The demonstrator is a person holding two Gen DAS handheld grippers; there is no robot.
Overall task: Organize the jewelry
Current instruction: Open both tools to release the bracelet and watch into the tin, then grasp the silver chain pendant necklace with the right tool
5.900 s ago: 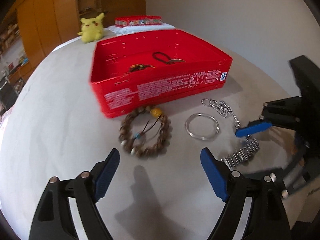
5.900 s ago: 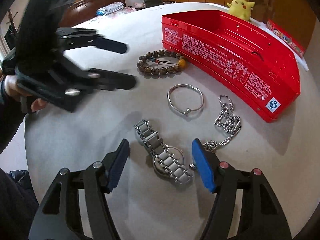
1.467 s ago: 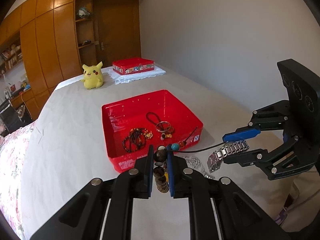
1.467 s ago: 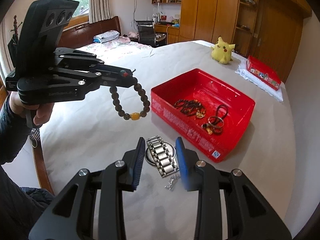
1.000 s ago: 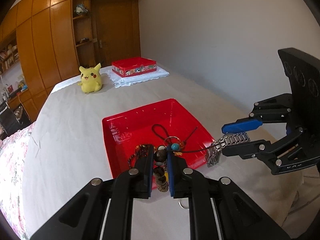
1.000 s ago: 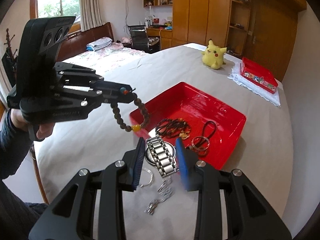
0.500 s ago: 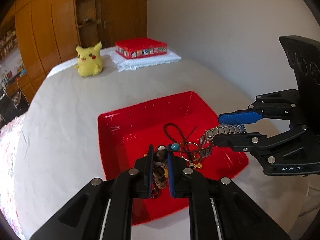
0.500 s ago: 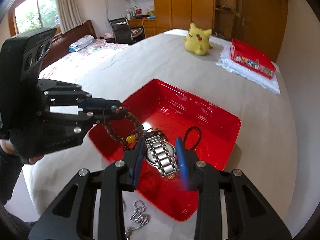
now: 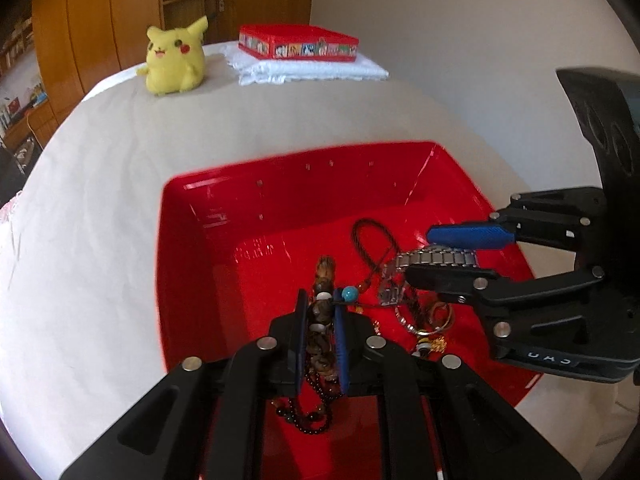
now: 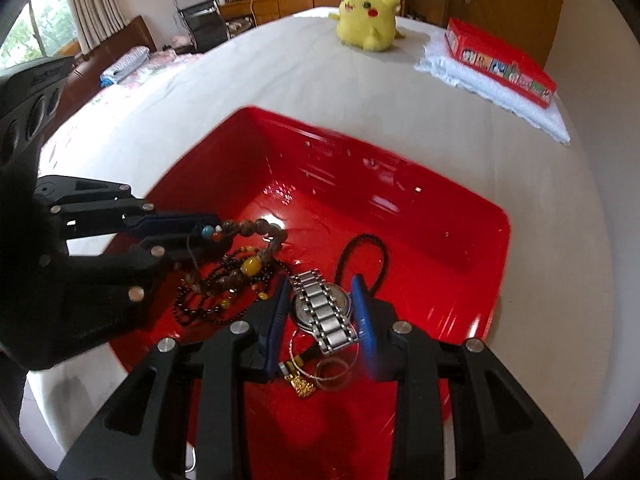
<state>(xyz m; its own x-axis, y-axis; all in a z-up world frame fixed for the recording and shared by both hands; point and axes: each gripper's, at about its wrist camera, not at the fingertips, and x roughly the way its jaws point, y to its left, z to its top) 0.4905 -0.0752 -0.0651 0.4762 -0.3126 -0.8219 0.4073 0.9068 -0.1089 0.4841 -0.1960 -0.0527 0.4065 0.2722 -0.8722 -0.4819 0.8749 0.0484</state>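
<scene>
Both claws hung over the red tray (image 10: 472,264). The left gripper (image 9: 320,320) pinched the wooden bead bracelet (image 10: 256,236), its loop drooping beneath the tips onto a dark bead necklace (image 10: 216,304). The right gripper (image 10: 320,312) clamped the steel watch (image 10: 324,316) (strap upright between the pads), just above a black cord (image 10: 360,256) and rings (image 10: 320,368). Judging by this, only the releases remained; whatever else lay outside the tray was out of view.
</scene>
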